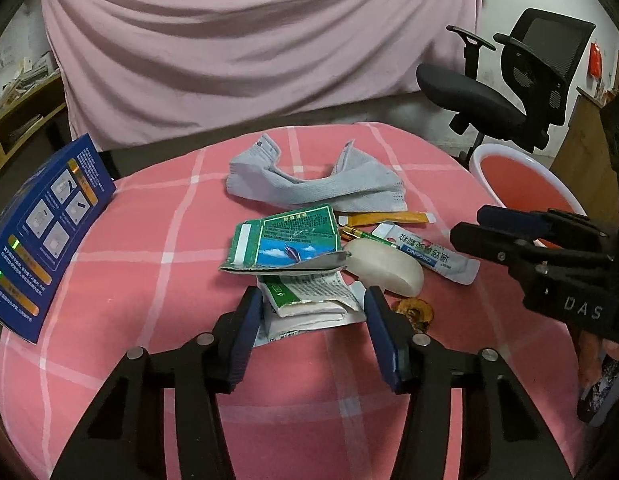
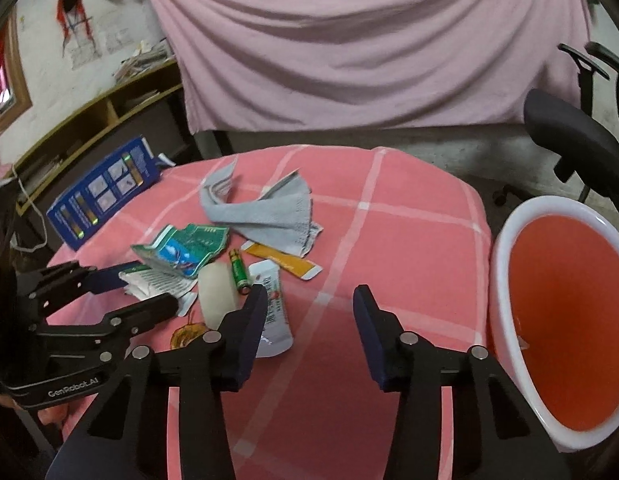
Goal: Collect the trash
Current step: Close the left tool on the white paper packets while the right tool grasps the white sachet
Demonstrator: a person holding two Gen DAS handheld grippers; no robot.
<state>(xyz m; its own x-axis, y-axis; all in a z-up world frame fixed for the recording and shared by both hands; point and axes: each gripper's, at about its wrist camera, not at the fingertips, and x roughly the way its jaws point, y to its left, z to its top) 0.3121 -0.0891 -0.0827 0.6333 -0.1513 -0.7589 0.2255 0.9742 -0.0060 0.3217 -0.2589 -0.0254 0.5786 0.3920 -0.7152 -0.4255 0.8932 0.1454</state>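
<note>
Trash lies piled on the pink checked tablecloth (image 1: 149,240): a torn green box (image 1: 285,244), crumpled printed paper (image 1: 309,304), a white oval lump (image 1: 385,268), a green battery (image 1: 365,236), a white sachet (image 1: 433,256) and an orange sachet (image 1: 385,218). My left gripper (image 1: 311,304) is low over the cloth. The printed paper (image 2: 157,280) lies between its fingers, and I see no firm pinch. My right gripper (image 2: 311,300) stands open over bare cloth, its left finger over the white sachet (image 2: 275,312). It also shows from the side as the right gripper (image 1: 475,226).
A white bin (image 2: 499,280) with an orange-red inside stands off the table's right edge. A grey cloth (image 1: 309,188) lies behind the pile, a blue box (image 1: 41,232) leans at the left, a brown scrap (image 1: 417,312) lies by the lump. A black office chair (image 1: 509,80) stands behind.
</note>
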